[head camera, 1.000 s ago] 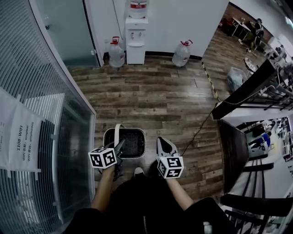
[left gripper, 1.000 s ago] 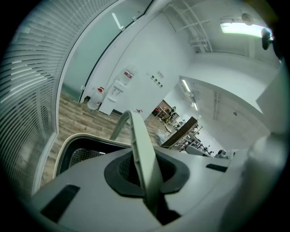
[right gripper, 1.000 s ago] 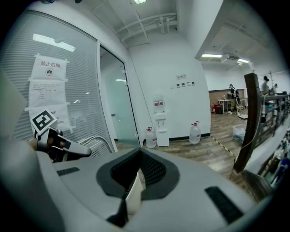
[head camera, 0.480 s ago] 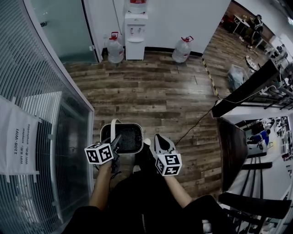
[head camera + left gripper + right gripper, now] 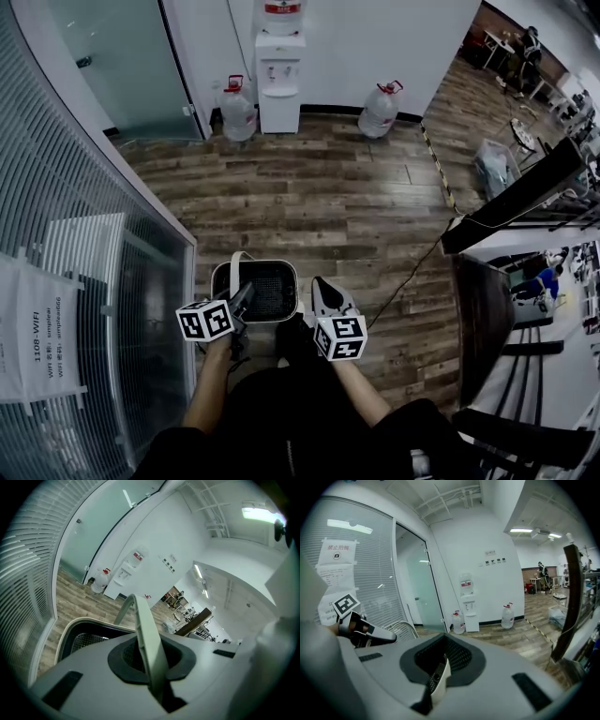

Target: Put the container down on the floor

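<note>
- Well apart from the water dispenser [image 5: 279, 80], at the far end of the plank floor [image 5: 328, 202] from it and roughly in line with it, the container [image 5: 270, 289] hangs close in front of the person [image 5: 281, 422].
- It is a box with a pale rounded rim and a dark mesh inside, open side up. Its pale handle [image 5: 233, 269] arches up on the side lying left of the dispenser's line.
- The left gripper [image 5: 247, 295] has its jaws pinched on that handle. In the left gripper view the pale strap rises from between the dark pads, with the dispenser small in the distance beyond it.
- Whether the container's base touches the floor cannot be told.
- The right gripper [image 5: 317, 283] is just beside the container's rim on the side away from the handle, right of the dispenser's line. Its jaws are pressed together with nothing between them.
- Two water bottles [image 5: 238, 111] stand on the floor near the dispenser, one on each side of it.
- A glass wall [image 5: 84, 234] with blinds runs from left of the dispenser toward the person, passing the container on its handle side.
</note>
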